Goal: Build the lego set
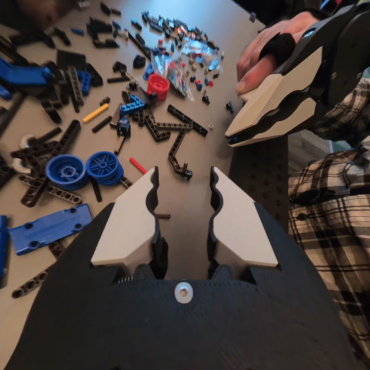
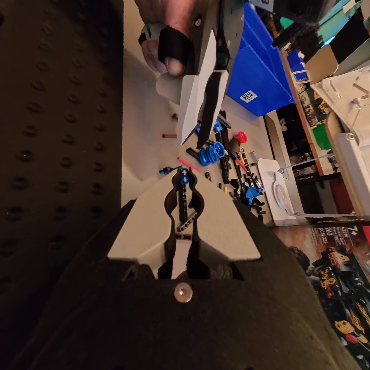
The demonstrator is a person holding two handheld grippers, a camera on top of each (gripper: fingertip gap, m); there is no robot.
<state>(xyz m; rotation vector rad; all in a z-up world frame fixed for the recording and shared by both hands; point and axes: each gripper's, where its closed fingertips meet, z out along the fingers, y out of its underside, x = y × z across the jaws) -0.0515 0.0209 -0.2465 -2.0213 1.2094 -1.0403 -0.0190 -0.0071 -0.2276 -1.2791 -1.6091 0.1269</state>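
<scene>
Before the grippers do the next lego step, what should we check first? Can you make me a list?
1. Right gripper has a piece: ok, it is shut on a small blue two-hole lego connector.
2. Left gripper is free to help: ok, open with nothing between its fingers.
3. Grip is firm: cannot tell, the connector sits right at the fingertips.
4. Space under the left gripper: ok, only a small dark brown pin lies on the grey table there.
5. Matching part is ready: cannot tell; a bent black holed lego beam lies nearby.
</scene>
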